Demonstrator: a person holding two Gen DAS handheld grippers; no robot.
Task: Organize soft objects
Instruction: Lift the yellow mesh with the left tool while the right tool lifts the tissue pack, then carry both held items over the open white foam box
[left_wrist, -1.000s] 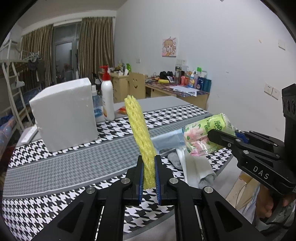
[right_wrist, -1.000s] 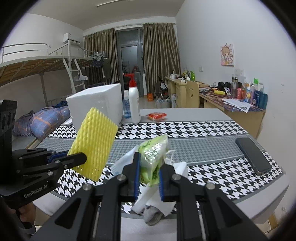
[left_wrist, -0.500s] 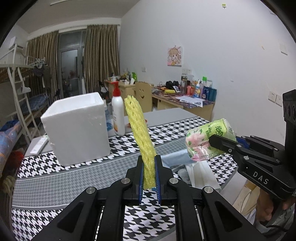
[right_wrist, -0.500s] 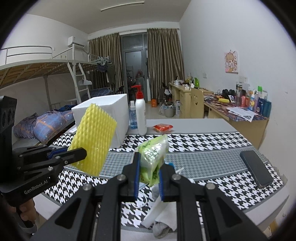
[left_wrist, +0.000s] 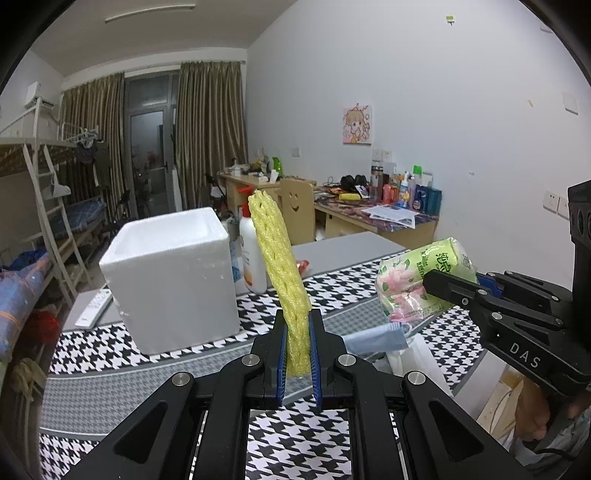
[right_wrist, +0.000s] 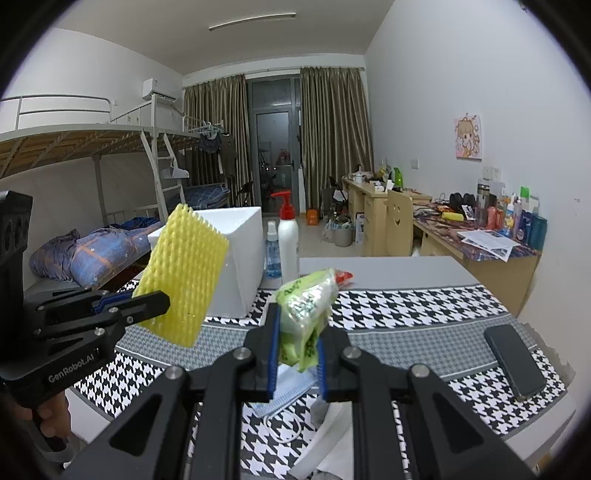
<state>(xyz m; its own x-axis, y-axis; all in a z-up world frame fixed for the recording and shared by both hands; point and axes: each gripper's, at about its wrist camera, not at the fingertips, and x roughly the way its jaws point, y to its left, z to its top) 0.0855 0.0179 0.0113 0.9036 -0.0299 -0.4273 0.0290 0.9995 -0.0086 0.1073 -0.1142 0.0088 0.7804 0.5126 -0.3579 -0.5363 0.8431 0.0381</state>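
Observation:
My left gripper (left_wrist: 297, 332) is shut on a yellow foam net sleeve (left_wrist: 280, 266), which stands up from the jaws above the table; the right wrist view shows it as a flat yellow sheet (right_wrist: 183, 284) at the left. My right gripper (right_wrist: 295, 332) is shut on a green tissue pack (right_wrist: 303, 314), seen at the right of the left wrist view as a flowered green pack (left_wrist: 417, 280). Below both, a blue face mask (left_wrist: 376, 338) and white cloth (left_wrist: 424, 354) lie on the houndstooth table (left_wrist: 155, 387). A white foam box (left_wrist: 170, 280) stands open-topped at the back left.
A white pump bottle (right_wrist: 288, 243) and a small blue spray bottle (right_wrist: 272, 254) stand beside the foam box. A black phone (right_wrist: 513, 362) lies near the table's right edge, a red snack packet (right_wrist: 343, 275) farther back. A remote (left_wrist: 94, 308) lies left of the box.
Both grippers have risen with their loads still held; the table, foam box and cloths sit lower in both views than a second ago.

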